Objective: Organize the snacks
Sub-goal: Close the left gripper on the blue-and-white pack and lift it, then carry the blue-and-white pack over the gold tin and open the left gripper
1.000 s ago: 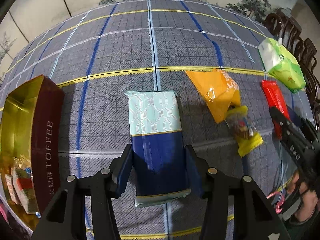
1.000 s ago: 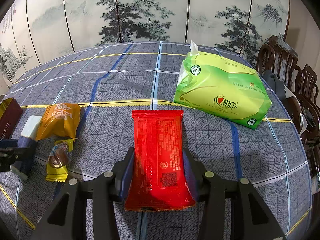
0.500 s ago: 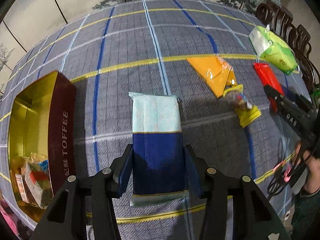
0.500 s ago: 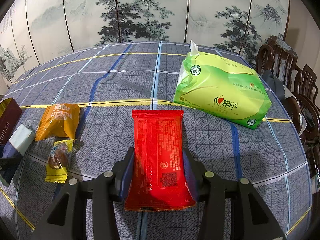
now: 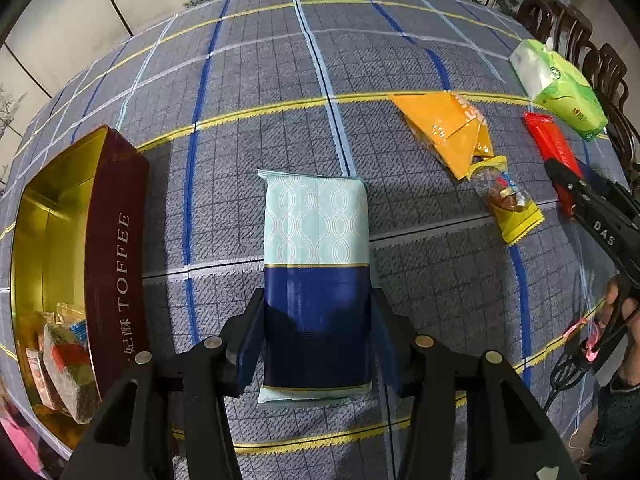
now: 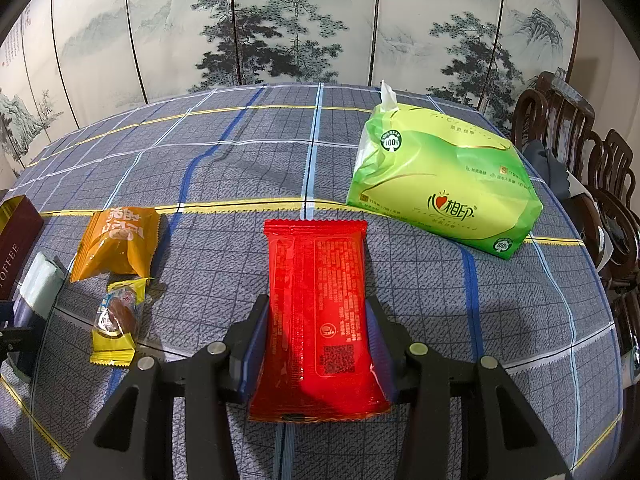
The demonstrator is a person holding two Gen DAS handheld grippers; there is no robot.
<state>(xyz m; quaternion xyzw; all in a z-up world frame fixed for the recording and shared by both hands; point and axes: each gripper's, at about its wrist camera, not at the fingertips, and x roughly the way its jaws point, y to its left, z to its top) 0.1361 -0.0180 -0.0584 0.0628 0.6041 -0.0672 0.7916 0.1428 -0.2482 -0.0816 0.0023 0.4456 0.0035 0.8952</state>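
My left gripper (image 5: 316, 300) grips a blue and pale-teal snack packet (image 5: 316, 232) by its dark lower end, held just above the checked tablecloth; its jaws are opening slightly with the packet still between the pads. An open maroon and gold toffee tin (image 5: 116, 240) stands to its left, with several wrapped snacks (image 5: 64, 360) in its near end. My right gripper (image 6: 316, 304) is shut on the sides of a red packet (image 6: 320, 300). That gripper (image 5: 592, 216) and the red packet (image 5: 548, 140) also show at the right of the left wrist view.
An orange packet (image 6: 116, 244) and a small yellow-ended candy (image 6: 116, 324) lie between the two grippers. A green tissue pack (image 6: 440, 196) sits at the back right. Dark wooden chairs (image 6: 580, 152) line the table's right edge. A painted folding screen stands behind.
My left gripper has drifted with the blue packet toward the toffee tin, which now shows more fully. The right gripper and the red packet have stayed put.
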